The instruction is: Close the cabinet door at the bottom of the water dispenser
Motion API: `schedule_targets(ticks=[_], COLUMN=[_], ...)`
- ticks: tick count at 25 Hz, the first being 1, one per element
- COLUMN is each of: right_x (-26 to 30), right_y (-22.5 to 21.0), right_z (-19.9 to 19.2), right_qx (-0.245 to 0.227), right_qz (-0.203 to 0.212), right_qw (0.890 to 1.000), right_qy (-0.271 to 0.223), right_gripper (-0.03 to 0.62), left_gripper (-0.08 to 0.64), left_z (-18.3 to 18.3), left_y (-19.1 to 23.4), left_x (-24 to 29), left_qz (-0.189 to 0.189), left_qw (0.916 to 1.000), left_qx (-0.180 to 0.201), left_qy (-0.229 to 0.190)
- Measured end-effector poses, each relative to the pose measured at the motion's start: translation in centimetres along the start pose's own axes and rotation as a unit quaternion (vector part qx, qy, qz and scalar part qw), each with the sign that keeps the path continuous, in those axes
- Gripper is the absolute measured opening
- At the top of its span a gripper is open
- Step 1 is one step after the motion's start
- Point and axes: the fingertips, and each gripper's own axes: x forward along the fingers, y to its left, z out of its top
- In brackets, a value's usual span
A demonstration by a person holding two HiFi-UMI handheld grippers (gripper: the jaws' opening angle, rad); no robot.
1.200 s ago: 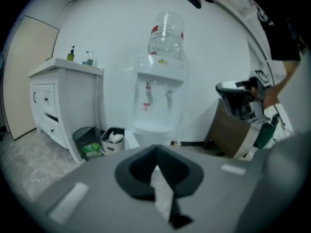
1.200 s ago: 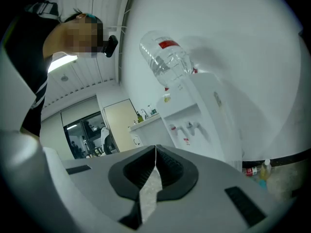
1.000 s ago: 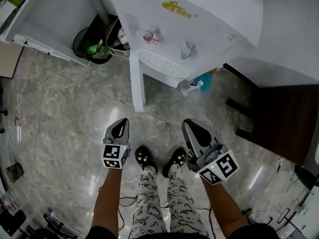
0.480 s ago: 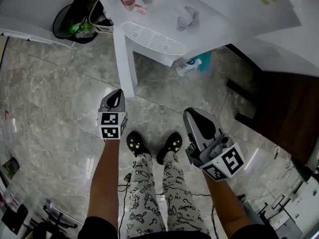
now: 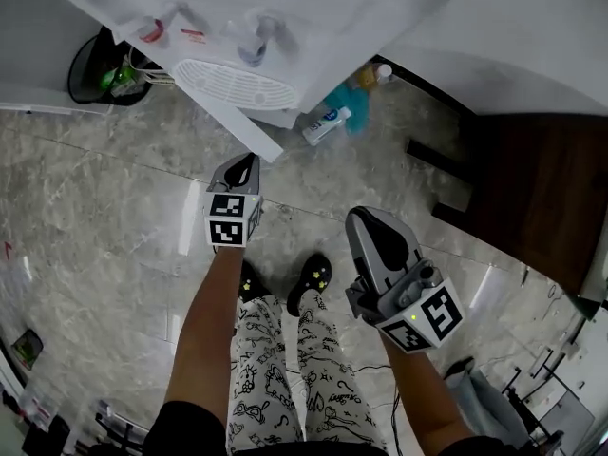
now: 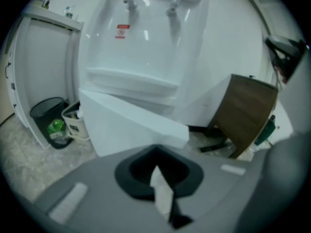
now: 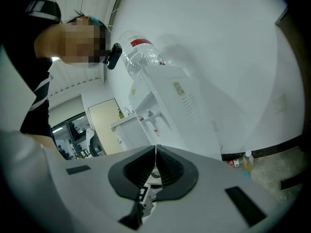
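Observation:
The white water dispenser (image 5: pixel 285 27) stands at the top of the head view, its taps and drip tray (image 5: pixel 233 84) facing me. Its bottom cabinet door (image 5: pixel 237 126) is swung open, a white slab jutting out over the floor. My left gripper (image 5: pixel 243 164) is shut, its tip just below the door's free end; I cannot tell whether they touch. In the left gripper view the door (image 6: pixel 131 125) fills the space right above the jaws. My right gripper (image 5: pixel 372 231) is shut and empty, lower right, away from the door. It looks up the dispenser's side at the water bottle (image 7: pixel 141 57).
A black bin (image 5: pixel 100 69) and a small basket stand left of the dispenser. A plastic bottle (image 5: pixel 326 122) and a teal item (image 5: pixel 347 98) lie on the marble floor to its right. A dark wooden panel (image 5: pixel 532 188) stands at right. My shoes (image 5: pixel 309 278) are between the grippers.
My left gripper has moved forward, up to the free end of the open door. The right gripper has kept its place at lower right. The head view has swung, so the dispenser sits higher.

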Motion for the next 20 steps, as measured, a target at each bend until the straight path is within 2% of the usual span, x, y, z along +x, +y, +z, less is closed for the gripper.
schedule_targets(ticks=[3,7,11,16,20], right_x=[-1.6,-3.6,-5.3,-6.6,-6.9], right_y=[-0.6,-1.6,-3.0,-4.1,-4.1], right_z=[0.4,0.7,0.7,0.7,0.9], right_qx=[0.008,0.015,0.020,0.032,0.030], right_qz=[-0.015,-0.040,-0.062,-0.082,-0.086], right_qw=[1.000,0.999,0.998,0.996,0.995], right_qy=[-0.008,-0.019,-0.025,-0.031,-0.039], right_gripper=[0.017,0.017,0.017,0.017,0.017], left_gripper=[-0.003,-0.003,-0.003,-0.003,-0.003], left_z=[1.5,3.4,5.4,6.6,6.1], left_y=[-1.1,-2.0,-2.1,-1.5,-2.0], left_x=[2.3,5.0,6.8,7.4,6.7], left_qz=[-0.008,-0.019,-0.030,-0.024,-0.029], left_qw=[0.9995,0.9994,0.9983,0.9980,0.9986], left_qx=[-0.028,-0.027,-0.046,-0.051,-0.037], left_qy=[-0.011,-0.013,-0.021,-0.030,-0.026])
